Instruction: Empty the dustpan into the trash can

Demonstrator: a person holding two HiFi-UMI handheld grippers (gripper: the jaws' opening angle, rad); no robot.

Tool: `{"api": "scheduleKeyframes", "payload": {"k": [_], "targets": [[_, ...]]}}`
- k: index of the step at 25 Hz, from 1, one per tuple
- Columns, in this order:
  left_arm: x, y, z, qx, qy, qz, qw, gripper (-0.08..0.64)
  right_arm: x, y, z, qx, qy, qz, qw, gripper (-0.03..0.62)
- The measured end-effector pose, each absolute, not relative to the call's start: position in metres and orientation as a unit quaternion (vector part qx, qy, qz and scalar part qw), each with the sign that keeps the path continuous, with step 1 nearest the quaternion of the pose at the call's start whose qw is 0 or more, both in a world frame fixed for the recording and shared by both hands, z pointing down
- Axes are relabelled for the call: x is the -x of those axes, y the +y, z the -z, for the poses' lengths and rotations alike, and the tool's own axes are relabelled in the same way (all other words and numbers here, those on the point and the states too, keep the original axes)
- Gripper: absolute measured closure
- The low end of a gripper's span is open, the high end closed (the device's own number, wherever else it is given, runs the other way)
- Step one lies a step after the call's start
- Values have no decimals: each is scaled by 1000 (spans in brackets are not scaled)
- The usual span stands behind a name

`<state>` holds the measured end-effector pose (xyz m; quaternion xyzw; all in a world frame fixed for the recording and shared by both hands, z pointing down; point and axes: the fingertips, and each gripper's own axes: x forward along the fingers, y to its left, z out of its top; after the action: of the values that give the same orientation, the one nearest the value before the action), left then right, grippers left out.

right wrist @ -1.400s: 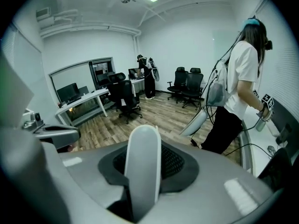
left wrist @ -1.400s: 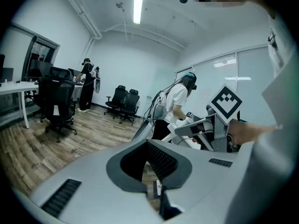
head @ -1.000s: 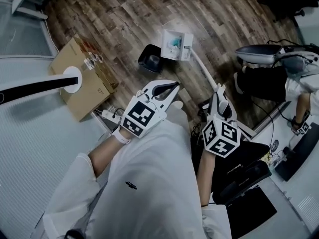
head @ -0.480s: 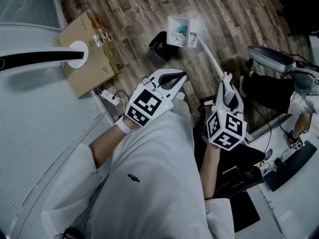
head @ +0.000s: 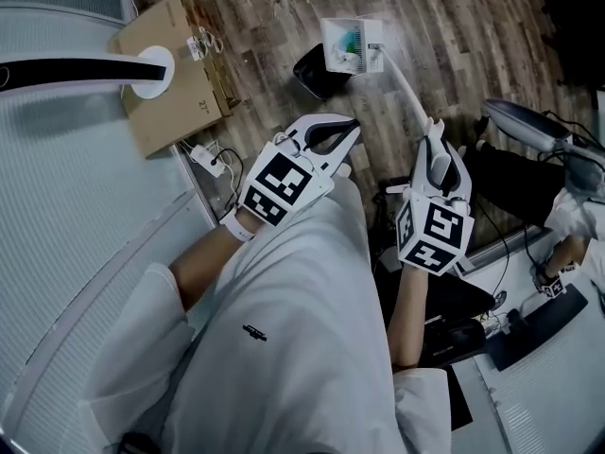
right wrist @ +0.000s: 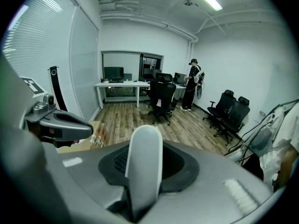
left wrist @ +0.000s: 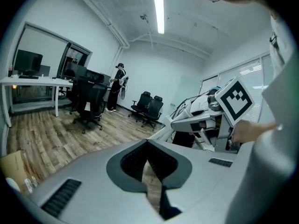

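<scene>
- Both grippers sit higher in the head view than a second ago, and the dustpan point(head: 345, 45), trash can point(head: 312, 69) and cardboard box point(head: 170, 83) have all slid up and to the right in it.
- Since then the marker cube on the right gripper point(head: 437, 145) has rolled, so another of its faces now looks at the camera.
- Right gripper: its jaws are clamped on the dustpan's long white handle point(head: 402, 83). In the right gripper view the rounded white shaft stands between the dark pads.
- From that grip the handle runs up and to the left to the white pan, which holds something teal.
- The pan lies just beside the black trash can, at its upper right in the head view. Whether it touches the can or is held above the wooden floor point(head: 265, 17), I cannot tell.
- Left gripper point(head: 345, 130): its jaws are closed together with nothing between them. The left gripper view shows only a sliver of floor through the seam.
- It hangs in front of the person's white shirt point(head: 284, 329), to the left of the other gripper and well apart from the pan.
- The cardboard box lies on the floor to the left of the can.
- Farther off, the right gripper view shows a standing person point(right wrist: 191, 85), black office chairs point(right wrist: 163, 97) and a white desk point(right wrist: 121, 85).
</scene>
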<state>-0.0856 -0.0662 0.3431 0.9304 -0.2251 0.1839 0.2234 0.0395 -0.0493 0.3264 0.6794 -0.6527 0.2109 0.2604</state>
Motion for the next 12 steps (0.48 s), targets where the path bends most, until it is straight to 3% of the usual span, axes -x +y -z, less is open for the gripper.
{"api": "scheduleKeyframes", "payload": {"k": [12], "targets": [[91, -70, -350, -925, -246, -171, 234, 554, -20, -61, -329, -637, -690, -160, 303, 477]]}}
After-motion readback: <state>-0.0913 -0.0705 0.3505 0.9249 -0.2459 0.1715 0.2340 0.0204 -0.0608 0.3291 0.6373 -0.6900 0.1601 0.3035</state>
